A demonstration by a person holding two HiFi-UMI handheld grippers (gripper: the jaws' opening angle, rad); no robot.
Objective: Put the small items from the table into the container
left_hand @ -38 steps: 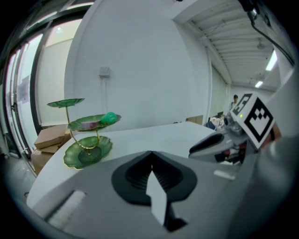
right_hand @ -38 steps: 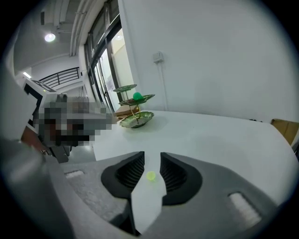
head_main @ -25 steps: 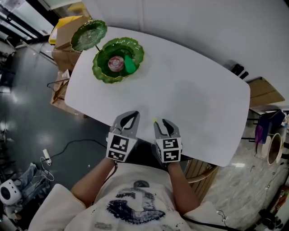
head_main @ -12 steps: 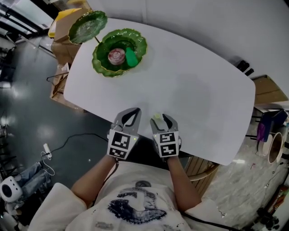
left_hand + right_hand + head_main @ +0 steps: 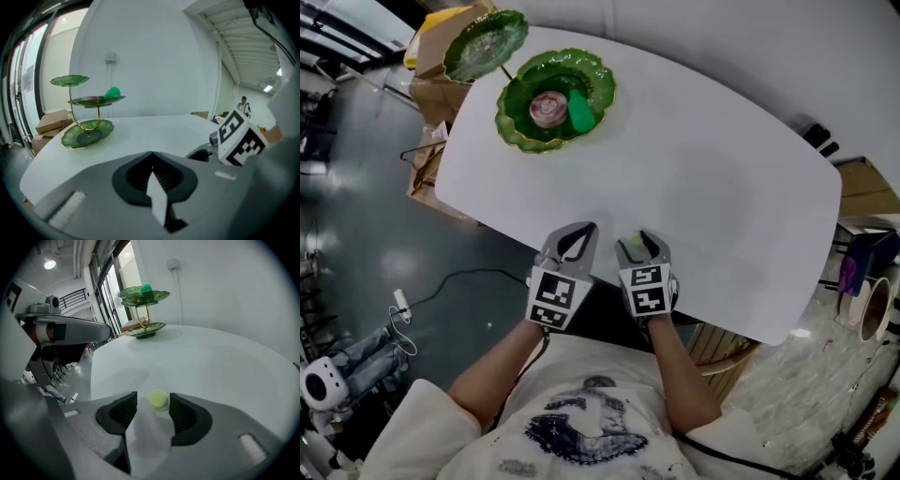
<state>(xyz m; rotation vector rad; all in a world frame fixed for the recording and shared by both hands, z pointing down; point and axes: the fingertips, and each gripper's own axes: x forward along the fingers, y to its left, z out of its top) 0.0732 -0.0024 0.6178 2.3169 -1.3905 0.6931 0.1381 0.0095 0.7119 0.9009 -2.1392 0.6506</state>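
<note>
- The white desk (image 5: 703, 178) carries a green, leaf-shaped tiered stand with a golden stem (image 5: 89, 136) near its 11 o'clock corner in the head view.
- On one tier of the stand lie a round pink-and-white thing (image 5: 548, 108) and a bright green thing (image 5: 579, 111), just beside each other.
- Both tools are at the 6 o'clock edge of the desk, side by side.
- The right hand-held gripper (image 5: 642, 242) points down at the desk. Its jaws are closing, with a small item with a yellow-green round top (image 5: 158, 399) standing on the desk between them, closer to the jaw at 3 o'clock. The other jaw is apart from it.
- The left hand-held gripper (image 5: 578, 234) has its jaws together and holds nothing.
</note>
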